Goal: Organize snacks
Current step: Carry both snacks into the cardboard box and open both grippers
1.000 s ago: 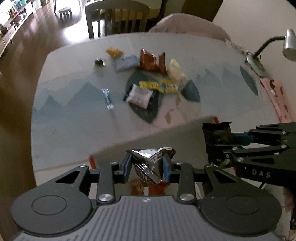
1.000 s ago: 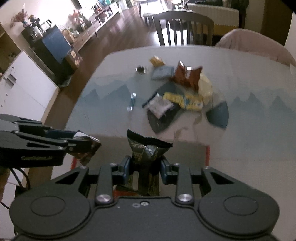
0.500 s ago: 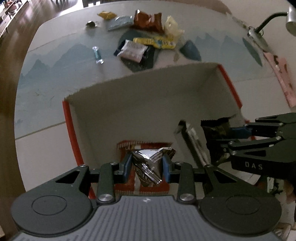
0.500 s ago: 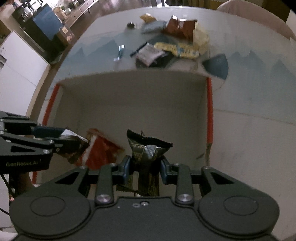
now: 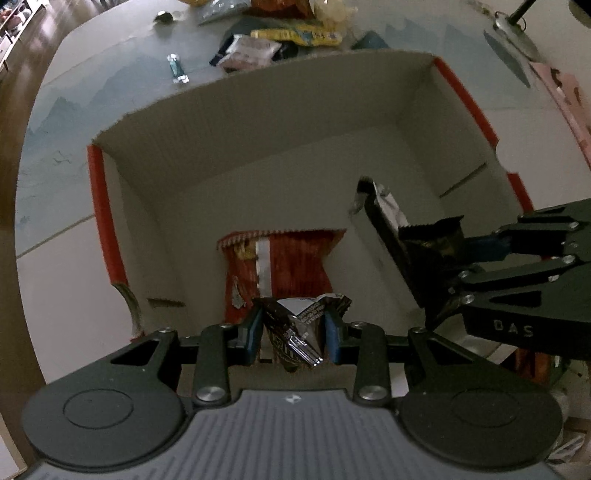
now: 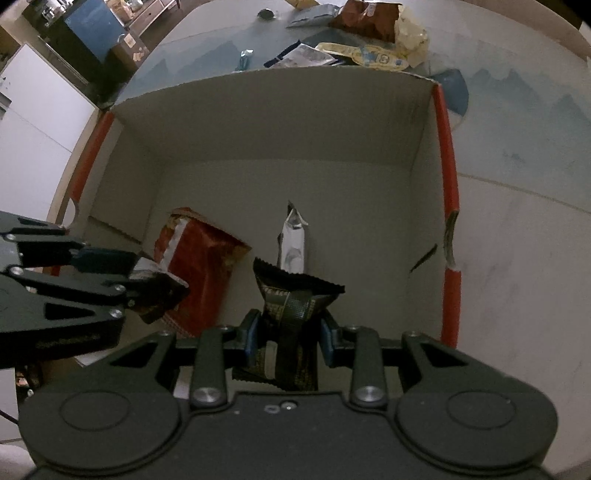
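Note:
My left gripper (image 5: 293,328) is shut on a dark brown foil snack packet (image 5: 299,332), held over the open cardboard box (image 5: 258,122) with red edges. My right gripper (image 6: 290,328) is shut on a black and gold snack packet (image 6: 295,295), also over the box. Each gripper shows in the other view: the right gripper (image 5: 436,247) at right, the left gripper (image 6: 159,284) at left. Inside the box lie a red snack bag (image 5: 280,266) (image 6: 199,266) and a slim silver-black wrapper (image 6: 293,243).
Beyond the box, on the blue patterned table (image 5: 92,92), lie several loose snacks: a yellow packet (image 6: 369,57), a white packet (image 5: 251,50), an orange-brown bag (image 6: 365,16) and a small blue wrapper (image 5: 177,68). A lamp base (image 5: 509,26) stands far right.
Both grippers have moved forward and tipped down over the box with their packets. The box interior now fills both views and the loose snacks have slid to the top edge.

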Demonstrator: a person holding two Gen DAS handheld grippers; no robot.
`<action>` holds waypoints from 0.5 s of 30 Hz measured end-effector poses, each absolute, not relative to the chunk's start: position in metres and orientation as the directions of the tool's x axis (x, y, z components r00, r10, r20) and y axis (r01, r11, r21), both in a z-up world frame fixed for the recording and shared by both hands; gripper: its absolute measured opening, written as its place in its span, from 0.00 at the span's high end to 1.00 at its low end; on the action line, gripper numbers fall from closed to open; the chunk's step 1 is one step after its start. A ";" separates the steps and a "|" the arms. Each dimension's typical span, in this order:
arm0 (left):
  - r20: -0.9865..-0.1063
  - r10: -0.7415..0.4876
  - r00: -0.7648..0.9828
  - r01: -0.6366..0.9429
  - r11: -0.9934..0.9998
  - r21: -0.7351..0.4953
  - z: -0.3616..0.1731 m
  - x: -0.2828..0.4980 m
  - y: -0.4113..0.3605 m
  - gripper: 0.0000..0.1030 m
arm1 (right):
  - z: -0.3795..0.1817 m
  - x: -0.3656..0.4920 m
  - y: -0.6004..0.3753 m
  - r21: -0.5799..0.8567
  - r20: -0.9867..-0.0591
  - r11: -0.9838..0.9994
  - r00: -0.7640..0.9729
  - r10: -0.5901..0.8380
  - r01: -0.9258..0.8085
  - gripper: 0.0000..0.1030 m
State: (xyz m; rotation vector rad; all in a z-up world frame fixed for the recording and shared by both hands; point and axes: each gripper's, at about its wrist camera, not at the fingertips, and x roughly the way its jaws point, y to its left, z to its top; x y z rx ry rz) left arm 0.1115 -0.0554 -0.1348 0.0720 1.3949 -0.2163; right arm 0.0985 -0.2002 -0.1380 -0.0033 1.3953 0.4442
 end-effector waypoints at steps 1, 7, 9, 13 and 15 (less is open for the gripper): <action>-0.982 -0.107 0.155 0.191 0.979 -0.076 -0.137 0.111 -0.056 0.67 | -0.138 0.098 -0.201 0.257 -0.948 0.917 0.107 0.301 -0.304 0.70; -0.984 -0.100 0.146 0.173 0.982 -0.074 -0.148 0.114 -0.056 0.66 | -0.140 0.100 -0.200 0.250 -0.949 0.922 0.113 0.294 -0.294 0.68; -0.984 -0.101 0.146 0.167 0.983 -0.076 -0.151 0.115 -0.055 0.65 | -0.140 0.101 -0.199 0.247 -0.950 0.923 0.116 0.291 -0.294 0.67; -0.983 -0.104 0.151 0.158 0.984 -0.080 -0.154 0.114 -0.052 0.62 | -0.141 0.099 -0.199 0.244 -0.950 0.925 0.118 0.288 -0.290 0.65; -0.981 -0.114 0.157 0.155 0.984 -0.089 -0.154 0.113 -0.050 0.60 | -0.142 0.099 -0.200 0.242 -0.951 0.927 0.121 0.285 -0.287 0.64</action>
